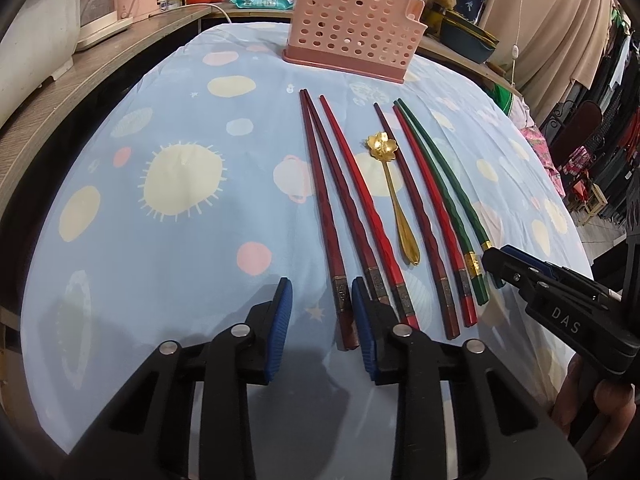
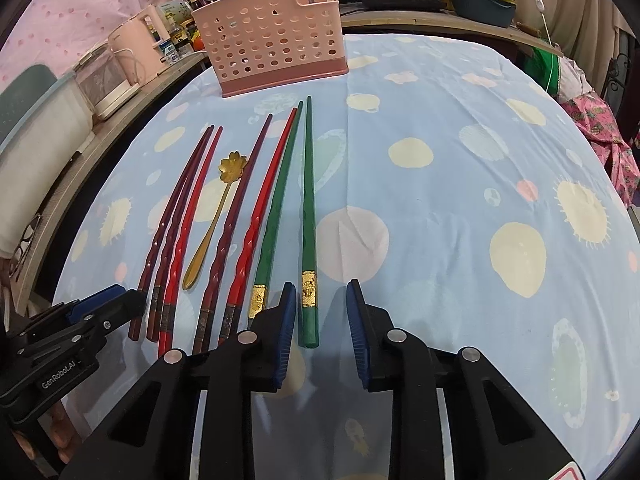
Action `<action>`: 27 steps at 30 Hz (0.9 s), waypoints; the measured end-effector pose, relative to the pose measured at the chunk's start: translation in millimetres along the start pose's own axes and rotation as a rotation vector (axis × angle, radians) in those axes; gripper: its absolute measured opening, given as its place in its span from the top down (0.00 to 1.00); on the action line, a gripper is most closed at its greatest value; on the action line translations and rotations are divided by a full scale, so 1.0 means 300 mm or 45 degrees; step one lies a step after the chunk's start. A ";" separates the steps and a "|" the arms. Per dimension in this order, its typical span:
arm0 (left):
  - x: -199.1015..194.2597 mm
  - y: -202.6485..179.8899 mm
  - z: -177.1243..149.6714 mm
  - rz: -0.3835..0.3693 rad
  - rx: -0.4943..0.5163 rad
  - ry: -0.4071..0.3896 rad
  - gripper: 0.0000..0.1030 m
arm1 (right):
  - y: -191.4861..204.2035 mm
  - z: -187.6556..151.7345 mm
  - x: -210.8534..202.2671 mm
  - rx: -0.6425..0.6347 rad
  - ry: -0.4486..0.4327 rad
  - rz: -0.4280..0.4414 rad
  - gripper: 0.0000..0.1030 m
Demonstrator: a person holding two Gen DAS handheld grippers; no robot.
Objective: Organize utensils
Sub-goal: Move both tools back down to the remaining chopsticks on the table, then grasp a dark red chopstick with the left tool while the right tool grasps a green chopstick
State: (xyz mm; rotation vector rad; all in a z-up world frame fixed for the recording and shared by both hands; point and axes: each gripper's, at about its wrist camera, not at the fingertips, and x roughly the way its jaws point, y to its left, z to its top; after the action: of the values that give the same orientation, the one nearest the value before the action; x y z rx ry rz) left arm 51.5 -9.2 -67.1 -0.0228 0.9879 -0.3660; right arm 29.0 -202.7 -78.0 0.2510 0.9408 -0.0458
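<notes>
Between the left tool's [image 1: 322,312] parted jaws lies a dark-red chopstick [image 1: 325,216].

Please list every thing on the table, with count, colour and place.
Perforated plastic basket: one, pink, far edge of cloth.
Twisted chopsticks: three, dark red, in the row.
Glossy chopsticks: two, bright red, same row.
Gold-banded chopsticks: two, green, row's right end.
Flower-shaped metal spoon: one, gold, mid-row.
Patterned tablecloth: one, light blue, under everything.
Left gripper: one, black-blue, open around a dark red end.
Right gripper: one, black-blue, open around a green end.
</notes>
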 end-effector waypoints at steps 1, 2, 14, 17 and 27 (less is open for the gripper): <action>0.001 -0.001 0.000 -0.004 0.001 0.002 0.78 | 0.001 0.001 0.000 -0.002 0.000 -0.003 0.78; 0.001 -0.002 -0.001 -0.011 0.003 0.003 0.81 | 0.000 0.001 0.000 -0.004 -0.001 -0.004 0.79; -0.001 0.006 -0.009 -0.057 -0.020 0.022 0.91 | -0.002 -0.005 -0.004 -0.020 -0.003 -0.013 0.91; -0.004 0.009 -0.010 -0.056 -0.026 0.022 0.91 | -0.004 -0.005 -0.005 -0.019 -0.003 -0.011 0.92; -0.056 0.038 0.019 -0.029 -0.058 -0.050 0.92 | -0.007 0.019 -0.060 -0.004 -0.046 0.023 0.93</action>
State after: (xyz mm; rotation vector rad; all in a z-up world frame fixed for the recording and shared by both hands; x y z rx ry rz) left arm 51.2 5.8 -52.3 -0.0825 0.9579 -0.3629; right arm 22.7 -207.5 -60.8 0.2554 0.9022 -0.0321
